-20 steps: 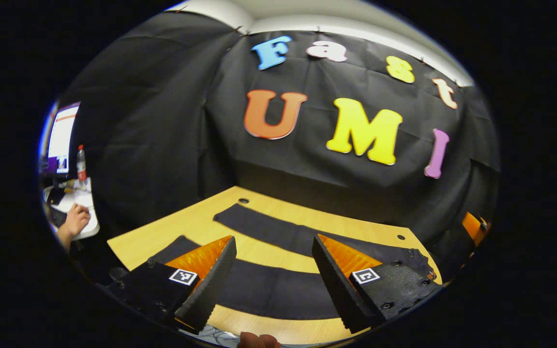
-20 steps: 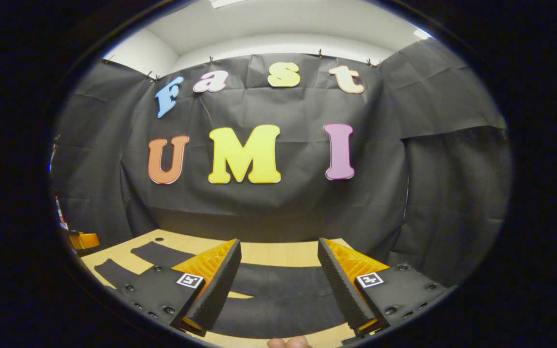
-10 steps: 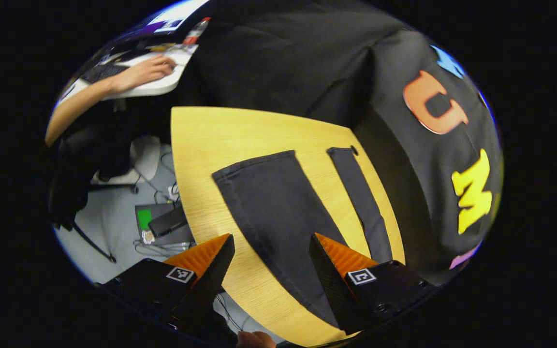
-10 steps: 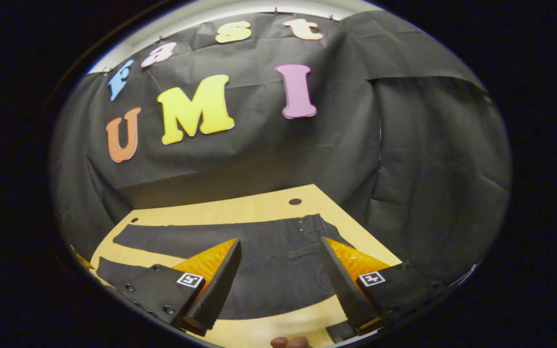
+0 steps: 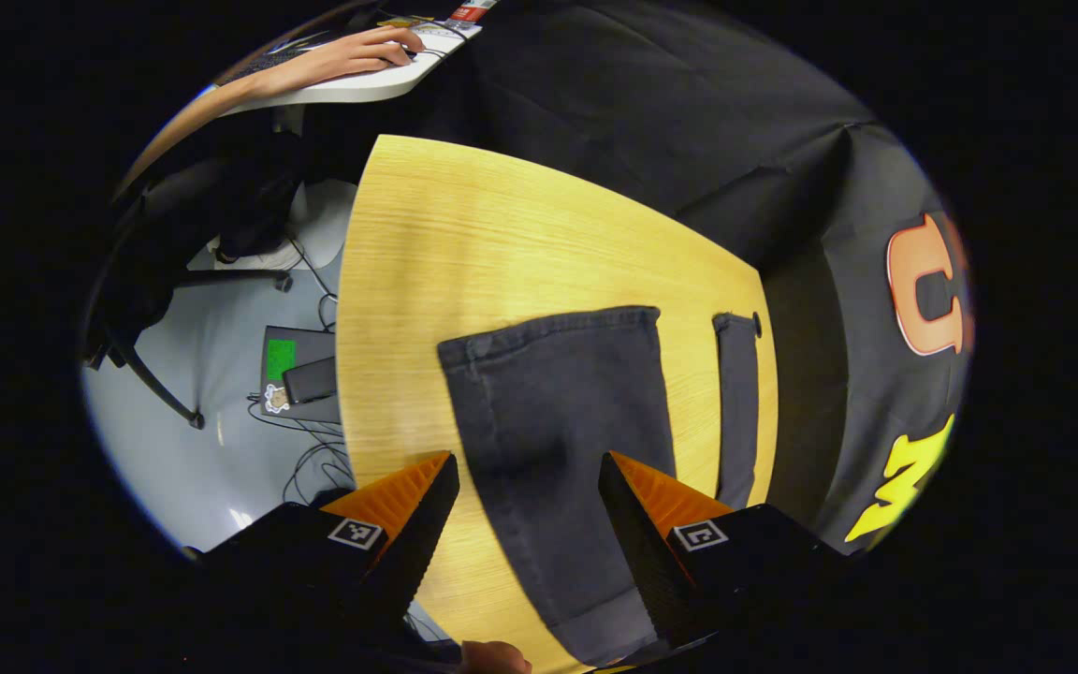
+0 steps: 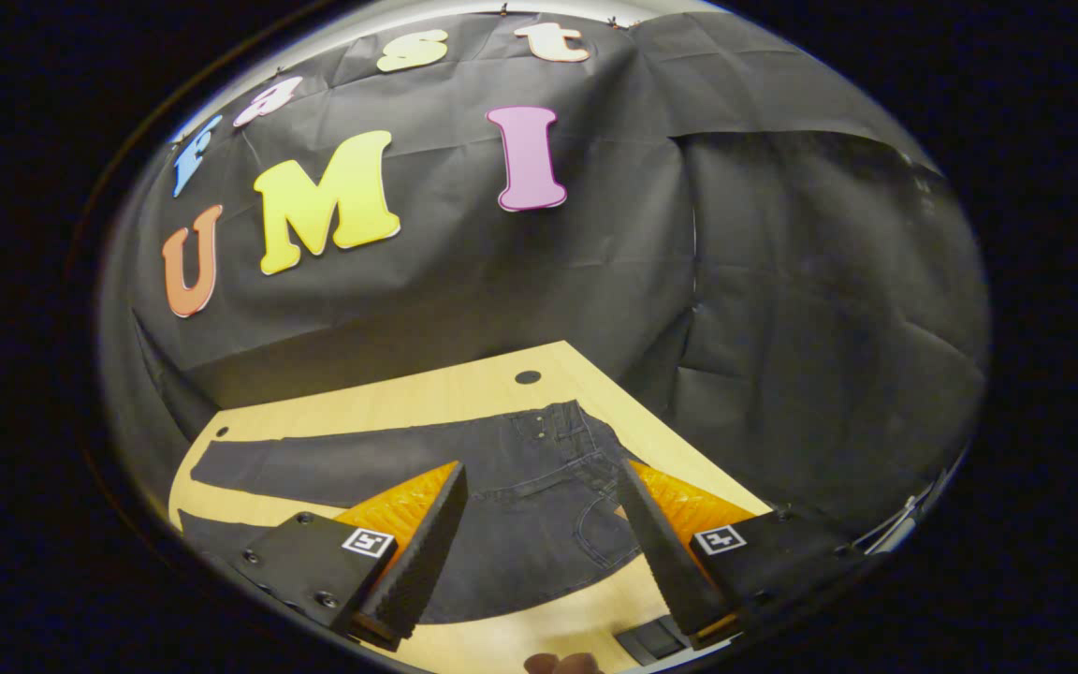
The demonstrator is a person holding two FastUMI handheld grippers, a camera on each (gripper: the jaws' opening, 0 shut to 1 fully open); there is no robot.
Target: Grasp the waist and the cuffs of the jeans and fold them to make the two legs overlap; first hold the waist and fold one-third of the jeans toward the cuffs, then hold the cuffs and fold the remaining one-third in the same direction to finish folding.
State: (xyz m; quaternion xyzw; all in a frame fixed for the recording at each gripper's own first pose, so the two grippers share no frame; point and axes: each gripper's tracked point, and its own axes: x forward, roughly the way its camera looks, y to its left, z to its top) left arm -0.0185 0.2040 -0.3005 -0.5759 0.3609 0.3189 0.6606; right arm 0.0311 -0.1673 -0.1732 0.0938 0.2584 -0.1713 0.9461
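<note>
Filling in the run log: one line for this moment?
left gripper: open over leg cuff | right gripper: open over jeans waist | jeans flat, unfolded on table

Recording booth inside a lab or office room. Black cloth wall (image 6: pixel 595 281) hung behind and beside a light wooden table (image 5: pixel 464 243), with pale ceiling visible above the cloth. Past the table edge: grey floor (image 5: pixel 211 431) with loose cables (image 5: pixel 310 463) and a small box of electronics (image 5: pixel 300 379). Farther off, a white desk (image 5: pixel 352 86) with a person's hand (image 5: pixel 366 49) at a keyboard, beside a dark chair base.
</note>
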